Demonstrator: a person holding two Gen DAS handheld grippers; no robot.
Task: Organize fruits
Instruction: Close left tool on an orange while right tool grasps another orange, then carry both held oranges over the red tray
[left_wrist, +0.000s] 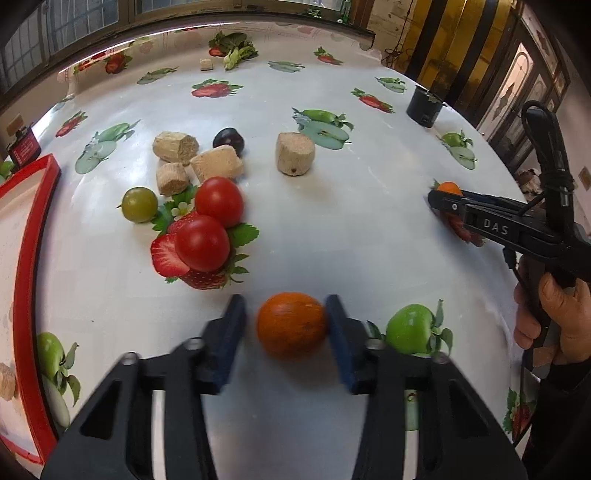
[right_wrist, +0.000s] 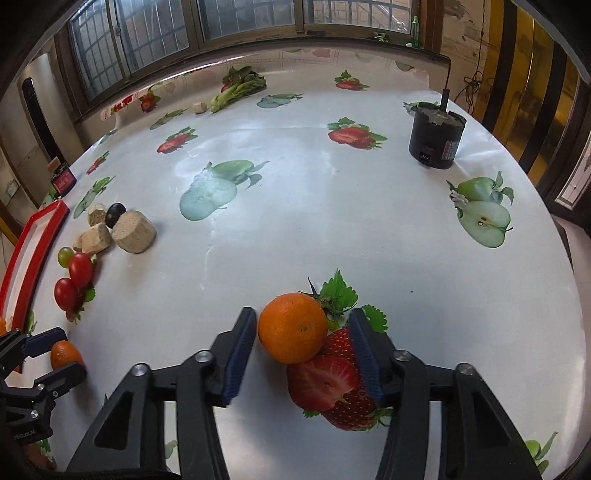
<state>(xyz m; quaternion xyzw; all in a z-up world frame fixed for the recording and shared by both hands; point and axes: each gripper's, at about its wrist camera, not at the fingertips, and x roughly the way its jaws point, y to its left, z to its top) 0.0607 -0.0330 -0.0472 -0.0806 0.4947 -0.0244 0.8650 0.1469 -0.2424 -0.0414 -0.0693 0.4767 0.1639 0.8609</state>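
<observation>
A small orange lies on the fruit-print tablecloth between the fingers of my left gripper. The right pad touches it and a thin gap shows at the left pad, so the jaws are open. In the right wrist view a second orange sits between the fingers of my right gripper. It rests against the left pad, apart from the right one, so these jaws are open too. Two red tomatoes, a green fruit and a dark plum lie further out. A red-rimmed tray is at the left.
Several beige cork-like blocks lie among the fruits. A black cylinder stands at the far right, leafy greens at the far edge. A hand holds the right gripper near the table's right edge.
</observation>
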